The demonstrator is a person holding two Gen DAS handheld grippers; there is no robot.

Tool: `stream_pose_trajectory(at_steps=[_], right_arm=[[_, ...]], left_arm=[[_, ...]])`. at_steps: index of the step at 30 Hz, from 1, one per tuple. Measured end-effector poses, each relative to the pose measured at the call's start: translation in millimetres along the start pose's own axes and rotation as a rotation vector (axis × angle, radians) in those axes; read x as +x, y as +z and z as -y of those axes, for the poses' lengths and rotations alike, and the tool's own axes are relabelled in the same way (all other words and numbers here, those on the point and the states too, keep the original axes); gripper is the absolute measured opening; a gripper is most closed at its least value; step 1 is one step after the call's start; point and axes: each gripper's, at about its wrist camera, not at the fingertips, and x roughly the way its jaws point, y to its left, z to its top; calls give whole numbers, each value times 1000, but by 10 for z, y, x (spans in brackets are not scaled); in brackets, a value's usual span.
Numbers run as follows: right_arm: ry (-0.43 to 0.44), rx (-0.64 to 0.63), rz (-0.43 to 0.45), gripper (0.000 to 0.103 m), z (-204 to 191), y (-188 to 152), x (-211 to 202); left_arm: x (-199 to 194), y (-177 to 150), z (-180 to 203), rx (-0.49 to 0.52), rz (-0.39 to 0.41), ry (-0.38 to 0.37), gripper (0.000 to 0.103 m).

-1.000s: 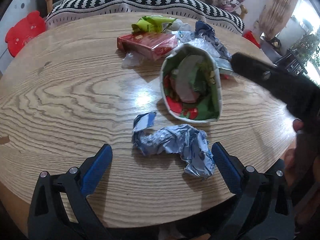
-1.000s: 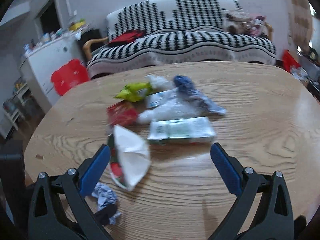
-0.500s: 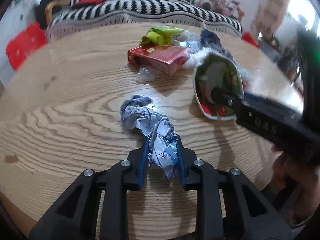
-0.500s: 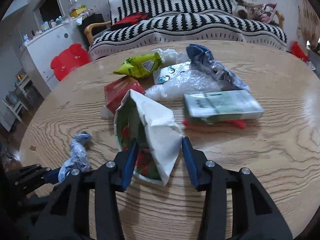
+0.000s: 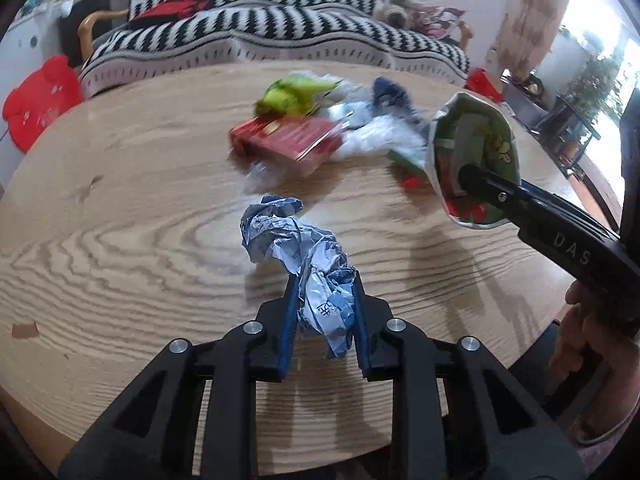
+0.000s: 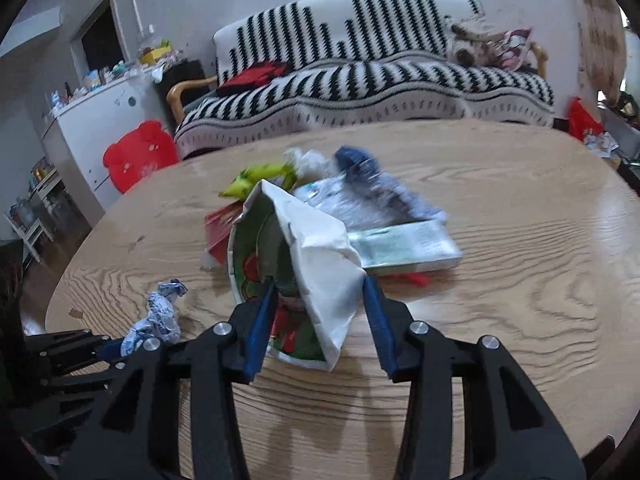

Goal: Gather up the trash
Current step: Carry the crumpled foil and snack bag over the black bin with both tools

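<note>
A crumpled blue-and-white wrapper [image 5: 280,232] is pinched at its near end by my left gripper [image 5: 324,286], which is shut on it; the far end trails just over the wooden table [image 5: 120,200]. My right gripper [image 6: 318,286] is shut on the wall of a crushed paper bowl [image 6: 320,248], white outside and green and red inside, one finger inside and one outside. In the left wrist view the paper bowl [image 5: 472,148] hangs tilted above the table, its mouth facing the wrapper. The right wrist view shows the wrapper [image 6: 160,312] at lower left.
More trash lies mid-table: a red box [image 5: 288,140], a yellow-green packet [image 5: 292,94], a dark blue wrapper [image 5: 392,96], clear plastic [image 5: 380,132] and a green-white carton [image 6: 404,244]. A striped sofa [image 6: 360,76] stands behind the table. A person's hand [image 5: 588,320] holds the right gripper.
Both grippers went from wide open to shut, the left on the wrapper, the right on the bowl. Since then the wrapper has risen slightly and the bowl has been lifted and tilted.
</note>
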Motion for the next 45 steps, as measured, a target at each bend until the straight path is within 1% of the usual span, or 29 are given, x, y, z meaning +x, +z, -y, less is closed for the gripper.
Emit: stream_pose_trajectory(at_steps=[3, 6, 10, 13, 14, 17, 20, 21, 24, 27, 29, 31, 33, 37, 39, 42, 45], right_arm=[[-58, 40, 31, 44, 269, 5, -243], [-131, 82, 58, 44, 585, -26, -511], [-234, 147, 84, 44, 1071, -180, -918], [-308, 202, 93, 44, 1448, -401, -1212], [-337, 221, 92, 44, 1579, -497, -1306], [-419, 326, 63, 44, 2091, -928, -1601], [-471, 392, 26, 44, 2454, -1351, -1784], [-494, 421, 3, 44, 2612, -1554, -1855], [-521, 483, -46, 44, 2892, -1967, -1956], [-549, 528, -94, 44, 3134, -2340, -2004], [-564, 574, -121, 44, 3316, -2587, -2024], [-570, 609, -140, 44, 3439, -2749, -2017], [-574, 636, -163, 44, 3564, -2917, -2022], [-576, 702, -209, 44, 3819, -3225, -1986], [-573, 717, -232, 44, 3891, -3329, -1934], [-566, 731, -266, 44, 3936, -3375, -1805], [-563, 741, -298, 44, 3965, -3457, -1687]], left_arm=[[-71, 115, 255, 58, 19, -29, 23], [-122, 234, 611, 134, 42, -62, 23], [-152, 288, 1231, 231, 55, -141, 23], [-118, 265, 1769, 317, 33, -214, 23], [-110, 235, 1962, 354, 26, -236, 23], [-68, 71, 2549, 466, -5, -296, 23], [53, -171, 3118, 569, -72, -368, 23], [107, -275, 3317, 609, -94, -392, 24], [271, -581, 3773, 701, -146, -441, 23], [515, -867, 4104, 743, -228, -474, 23], [668, -1070, 4254, 781, -267, -477, 23], [807, -1274, 4380, 805, -313, -480, 23], [962, -1418, 4474, 816, -365, -487, 23], [1194, -1600, 4649, 844, -426, -484, 23], [1327, -1683, 4739, 856, -457, -486, 23], [1570, -1787, 4868, 869, -498, -487, 23], [1763, -1928, 4906, 902, -522, -461, 23]])
